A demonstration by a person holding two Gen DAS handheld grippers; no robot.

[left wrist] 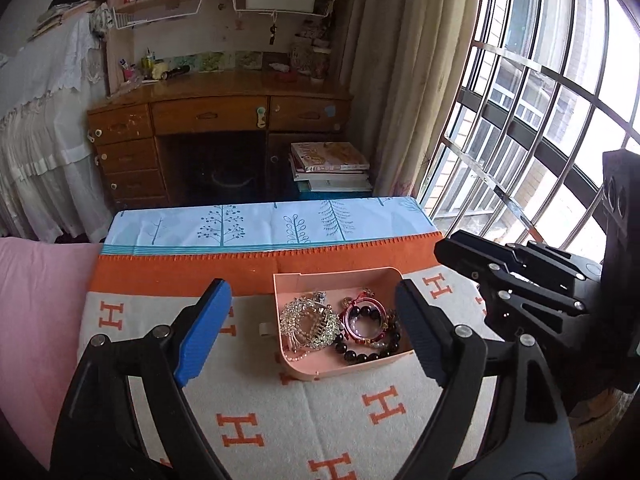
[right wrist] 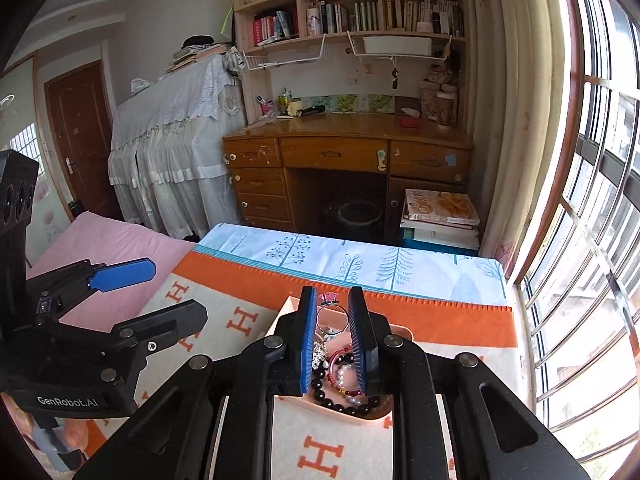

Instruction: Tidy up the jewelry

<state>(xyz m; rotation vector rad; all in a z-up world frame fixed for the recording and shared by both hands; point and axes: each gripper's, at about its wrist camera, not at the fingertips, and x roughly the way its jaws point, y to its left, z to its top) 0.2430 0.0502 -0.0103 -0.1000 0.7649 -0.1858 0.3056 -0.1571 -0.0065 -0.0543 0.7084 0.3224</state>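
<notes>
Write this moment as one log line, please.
left gripper: jaws open, empty, facing pink tray | right gripper: jaws closed on ring above tray | tray: bracelets, hair comb inside

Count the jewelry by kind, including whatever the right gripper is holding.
Crystal hair comb: 1
Dark bead bracelet: 1
Red bracelet: 1
Pink-stone ring, in right gripper: 1
Total: 4 clear; tangled pale beads uncounted.
</notes>
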